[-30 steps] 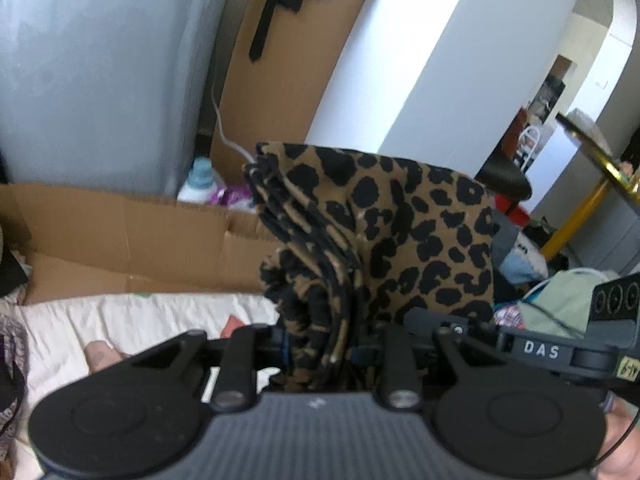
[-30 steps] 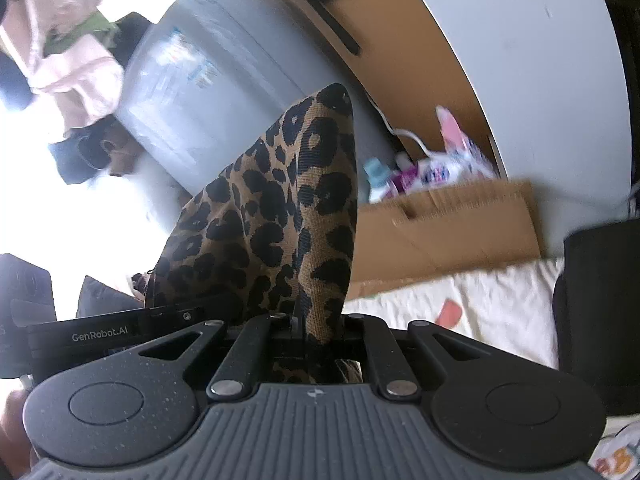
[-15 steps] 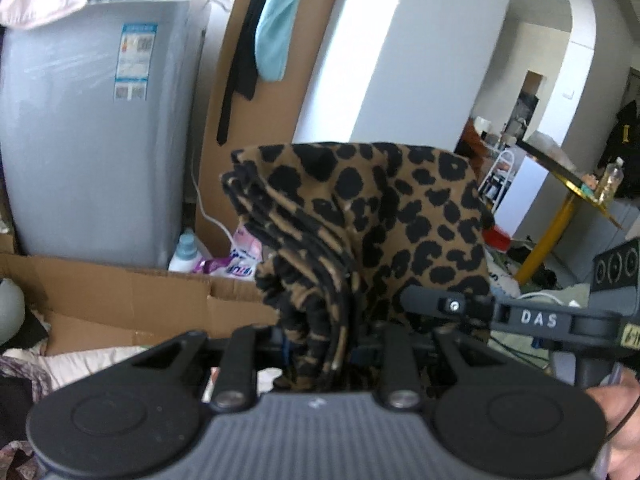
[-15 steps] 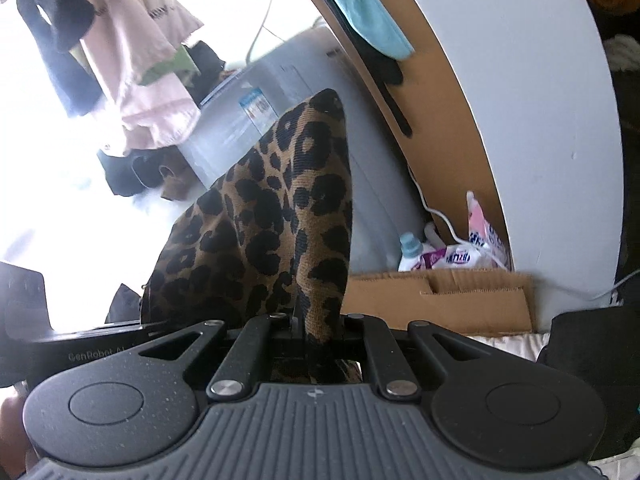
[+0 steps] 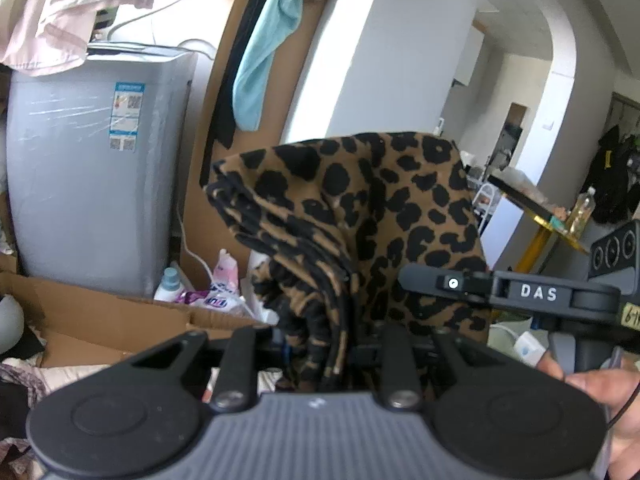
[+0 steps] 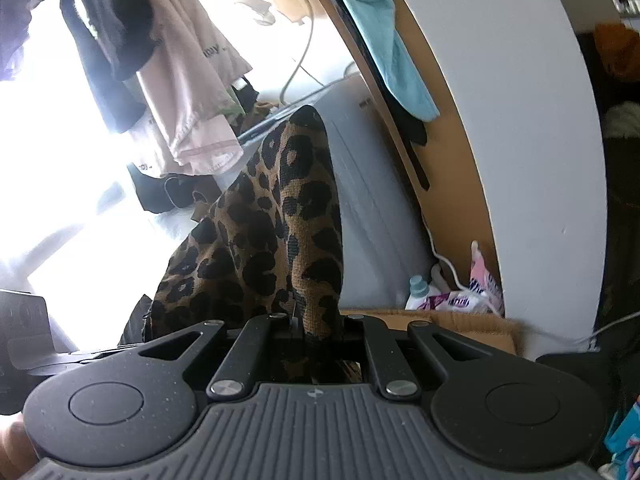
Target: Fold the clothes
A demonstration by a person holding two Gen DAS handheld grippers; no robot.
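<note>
both claws pinch the leopard-print garment: left claw on a bunched, layered edge, right claw on a thin corner, holding it aloft, probably to let it hang straight for folding.

Beside 1 grey washing machine: 1 leopard-print garment, 2 claws, left and right, 1 teal towel, 1 blue-capped bottle, 1 cardboard box, 1 pink shirt.
</note>
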